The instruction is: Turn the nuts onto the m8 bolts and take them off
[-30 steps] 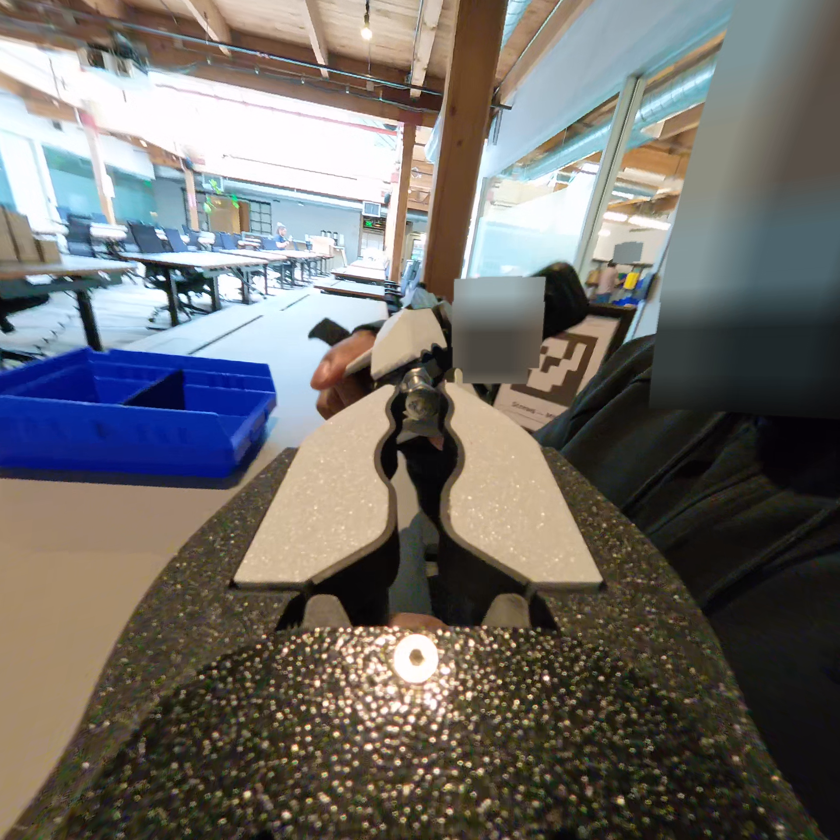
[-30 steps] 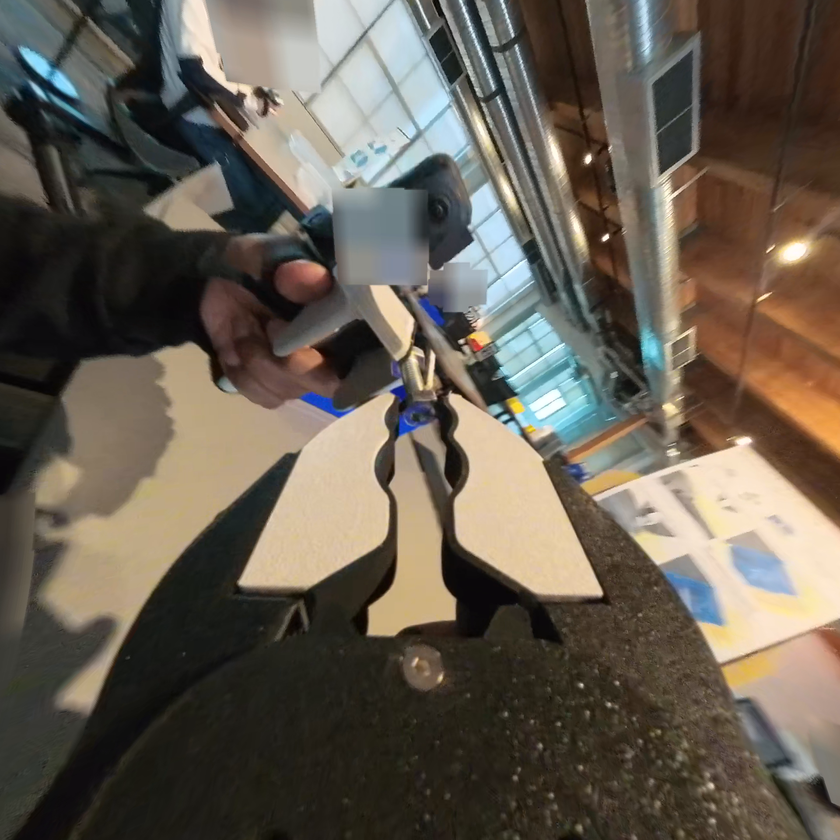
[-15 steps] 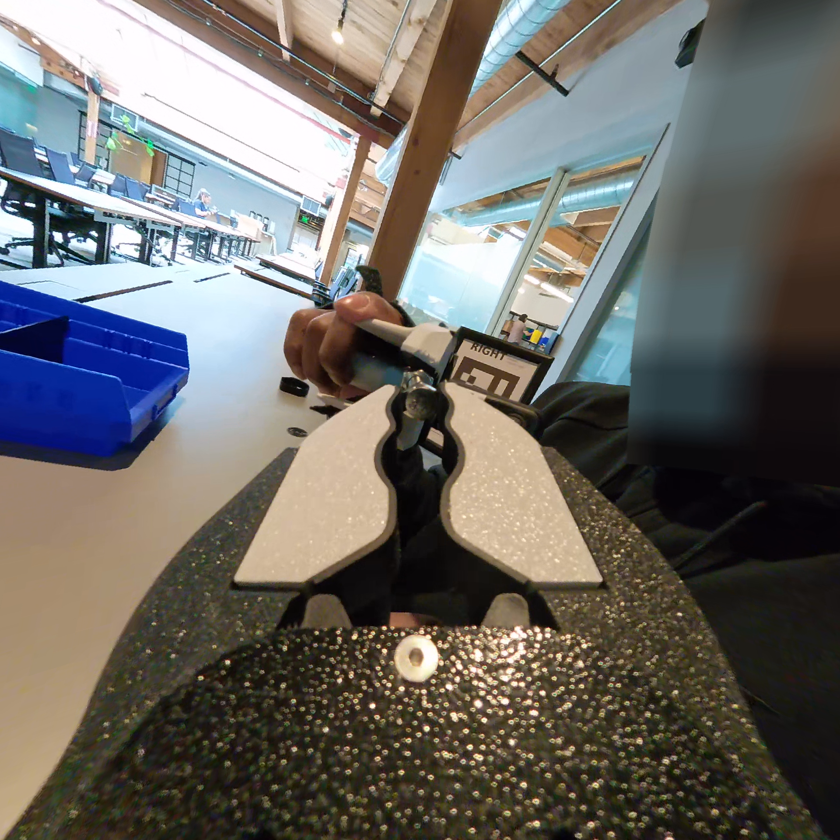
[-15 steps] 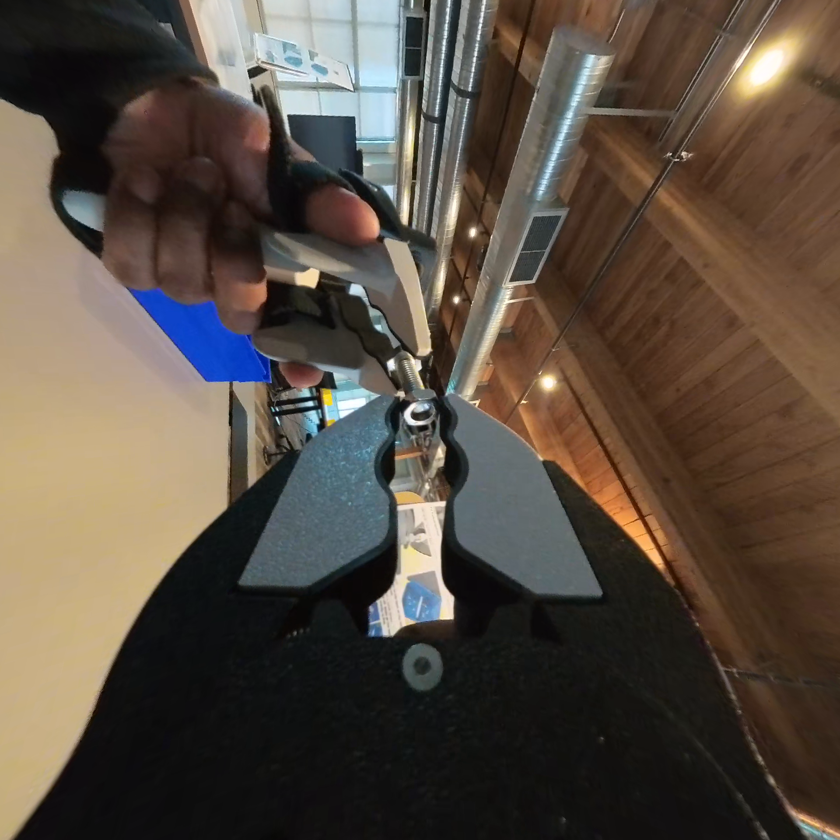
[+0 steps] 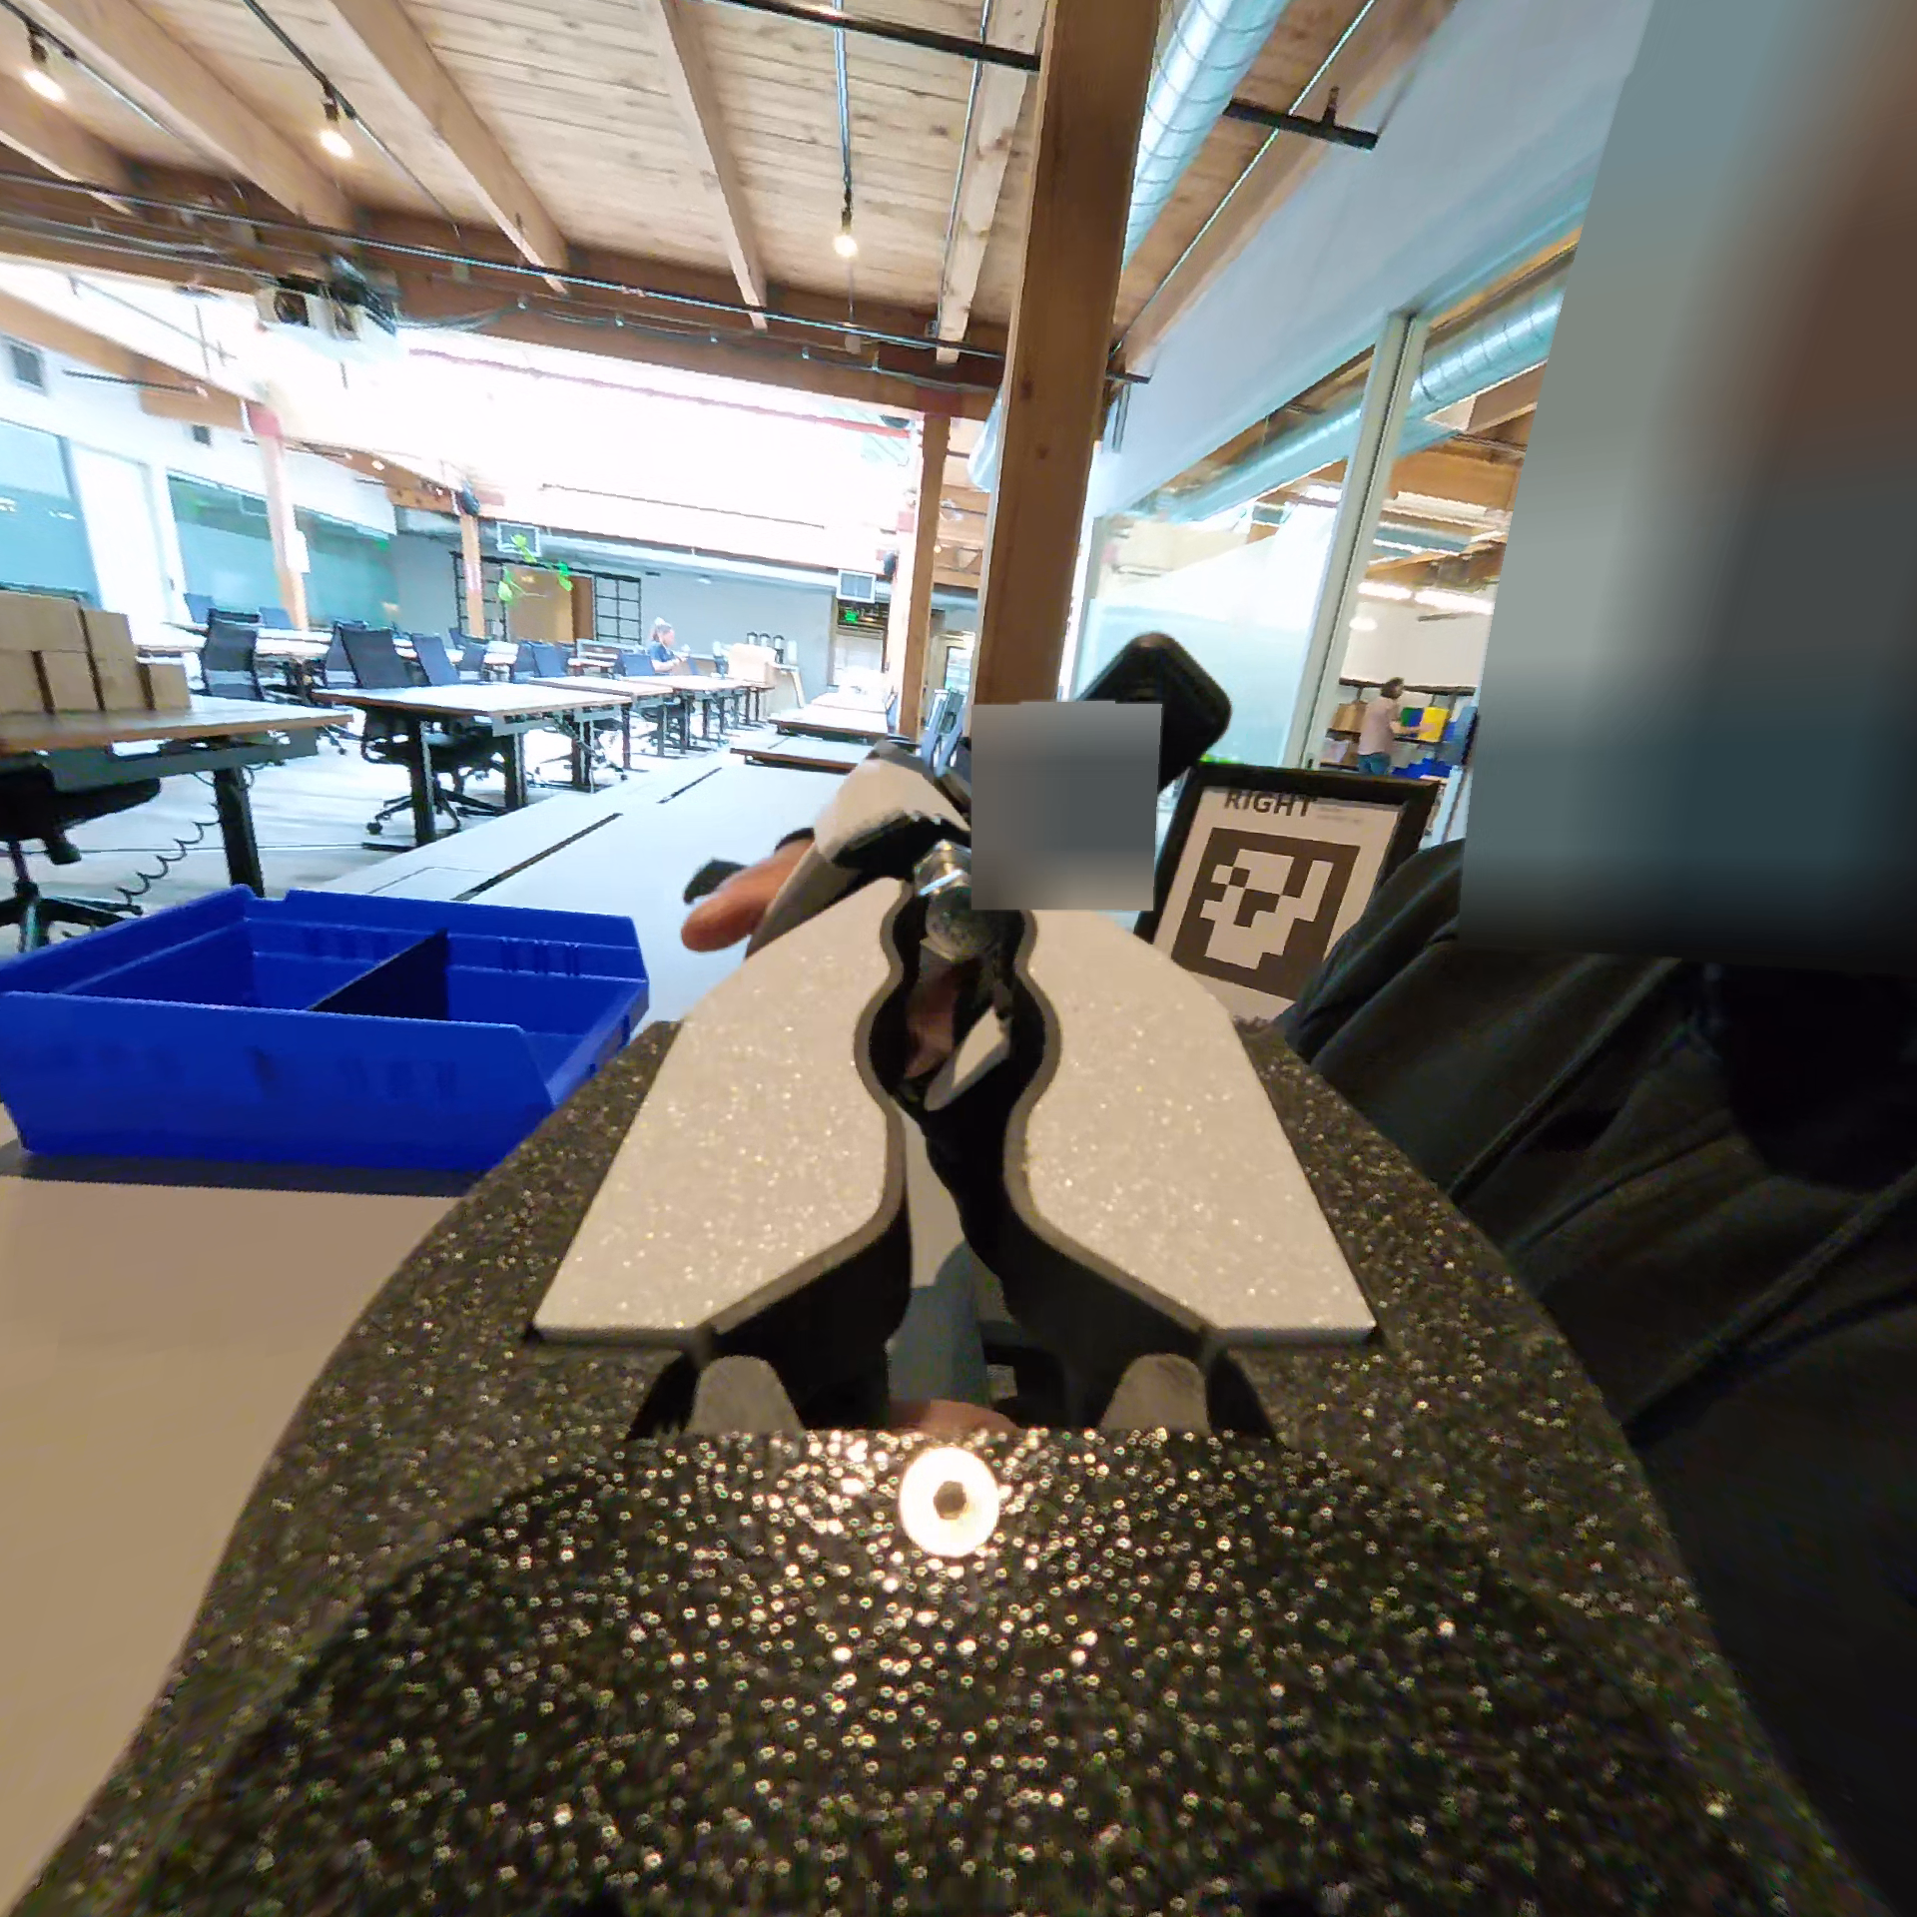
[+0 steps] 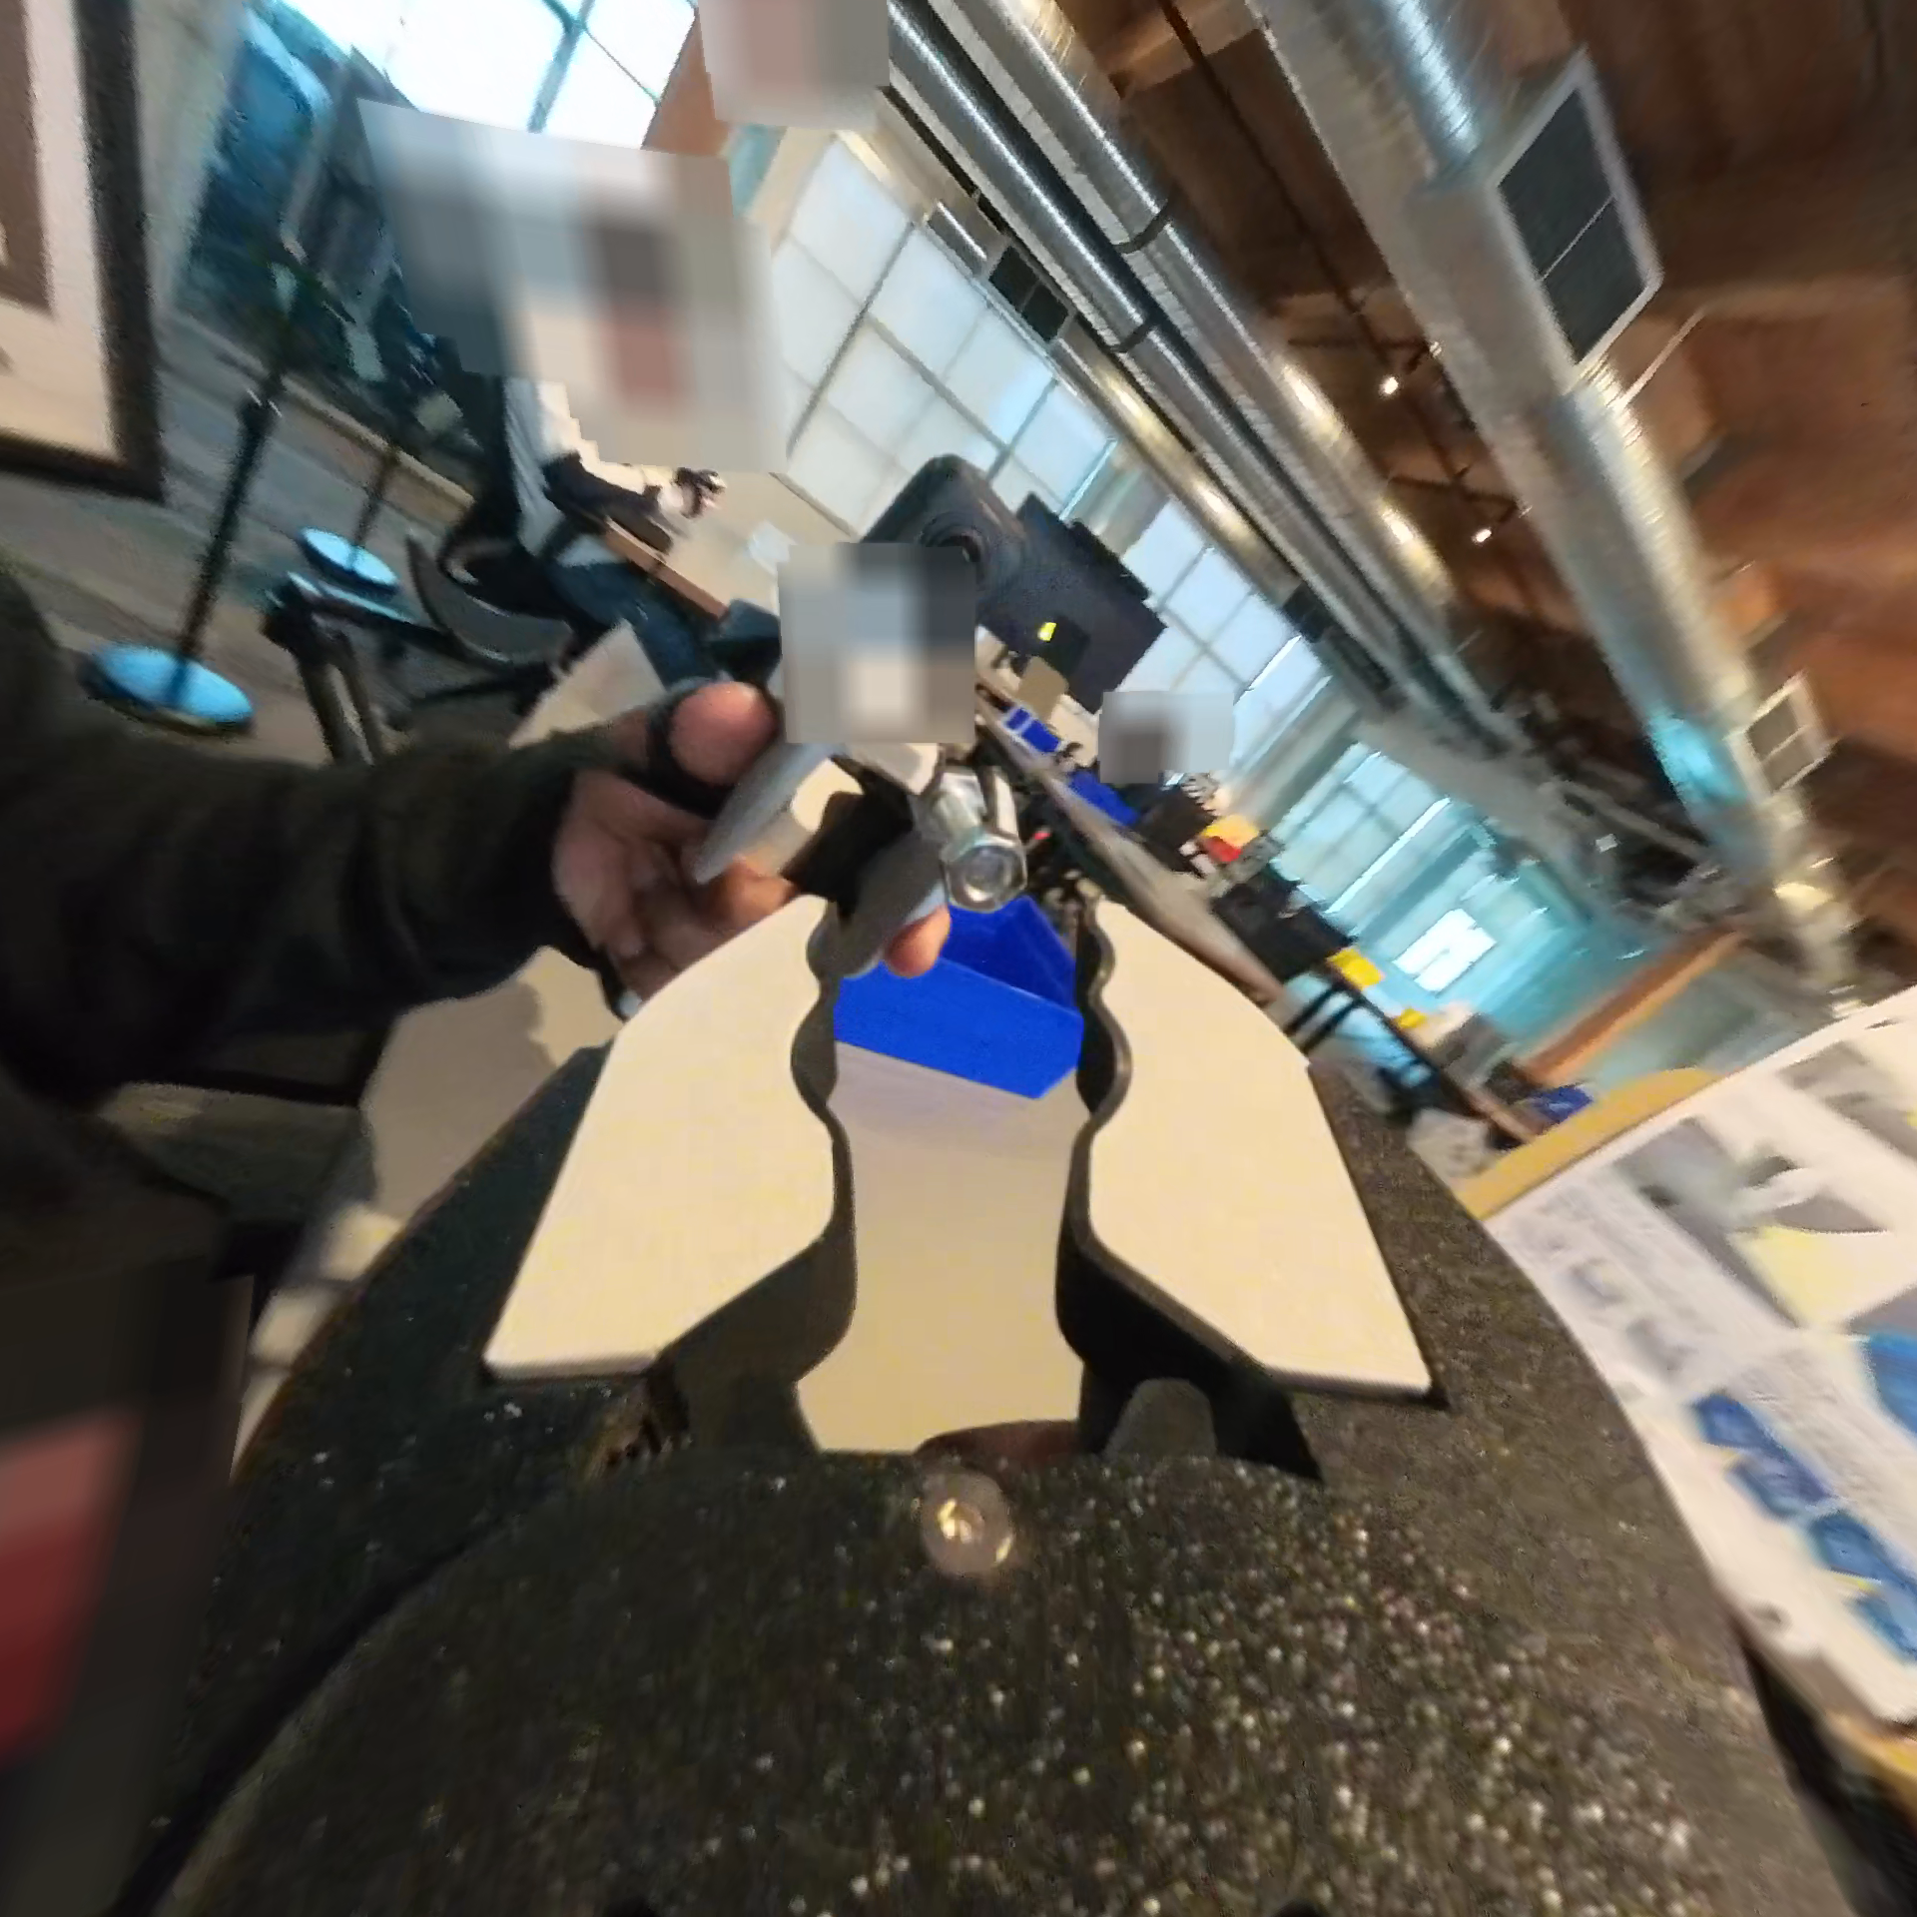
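So, left gripper (image 5: 960, 939) first: its fingers are pressed in close and pinching the bolt (image 5: 949, 923) right at the tips, up off the table (image 5: 156, 1400). From my left wrist camera I only see a shiny bit of metal poking out between the pads, with a blur patch covering the part just past it at 1 o'clock.

My right gripper (image 6: 954, 934) is spread wide with nothing between the fingers. It sits just short of the bolt, not touching it. From that camera the bolt sticks out of the left tool at 12 o'clock, angled down toward me, and it has a hex piece (image 6: 985, 874) on the near end. Looks like the nut, but I honestly can't tell nut from bolt head at this angle. That whole view is tilted and a bit smeared.

My left hand (image 6: 643, 861) is wrapped around the left tool's handle, dark sleeve (image 6: 259, 882) running off at 9 o'clock.

Farther out, the blue bin (image 5: 311, 1027) with a divider sits on the table at 9 o'clock in the left view, well apart from the grippers. A black-and-white marker card (image 5: 1276, 892) stands at about 2 o'clock, just behind the right tool. A wooden post (image 5: 1048, 415) rises at 12 o'clock, and rows of desks and chairs fill the room at 10.
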The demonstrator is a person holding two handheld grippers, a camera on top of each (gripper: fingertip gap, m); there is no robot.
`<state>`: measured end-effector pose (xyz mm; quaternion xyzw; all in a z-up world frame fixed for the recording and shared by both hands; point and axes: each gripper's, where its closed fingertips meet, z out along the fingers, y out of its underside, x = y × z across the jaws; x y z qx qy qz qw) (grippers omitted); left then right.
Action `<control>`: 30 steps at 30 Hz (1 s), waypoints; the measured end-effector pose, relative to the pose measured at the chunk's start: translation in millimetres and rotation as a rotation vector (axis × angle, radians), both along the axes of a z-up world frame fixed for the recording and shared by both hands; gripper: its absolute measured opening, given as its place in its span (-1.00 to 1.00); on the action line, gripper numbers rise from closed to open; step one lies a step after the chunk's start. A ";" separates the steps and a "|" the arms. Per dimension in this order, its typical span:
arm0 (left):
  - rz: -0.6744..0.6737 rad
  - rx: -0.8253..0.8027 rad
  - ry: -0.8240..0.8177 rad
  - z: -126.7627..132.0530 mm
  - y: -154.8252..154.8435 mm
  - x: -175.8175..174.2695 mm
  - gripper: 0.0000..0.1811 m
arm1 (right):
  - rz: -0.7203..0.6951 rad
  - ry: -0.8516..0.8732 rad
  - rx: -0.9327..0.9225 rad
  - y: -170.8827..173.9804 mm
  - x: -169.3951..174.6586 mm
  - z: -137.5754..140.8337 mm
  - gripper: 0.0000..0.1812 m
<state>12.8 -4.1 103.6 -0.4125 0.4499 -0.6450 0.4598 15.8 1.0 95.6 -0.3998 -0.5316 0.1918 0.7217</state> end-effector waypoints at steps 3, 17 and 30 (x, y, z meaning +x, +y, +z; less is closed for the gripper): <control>0.026 0.031 0.021 -3.5 1.4 1.7 -0.85 | 0.053 0.023 -0.123 -1.8 -3.5 -1.0 -0.53; 0.037 0.045 0.108 -14.1 0.2 5.1 -0.85 | -0.012 -0.009 -0.097 1.6 -3.8 -3.6 -0.82; -0.121 -0.210 0.115 -17.6 1.3 7.1 -0.85 | -0.294 -0.214 0.673 0.9 0.0 -5.3 -0.82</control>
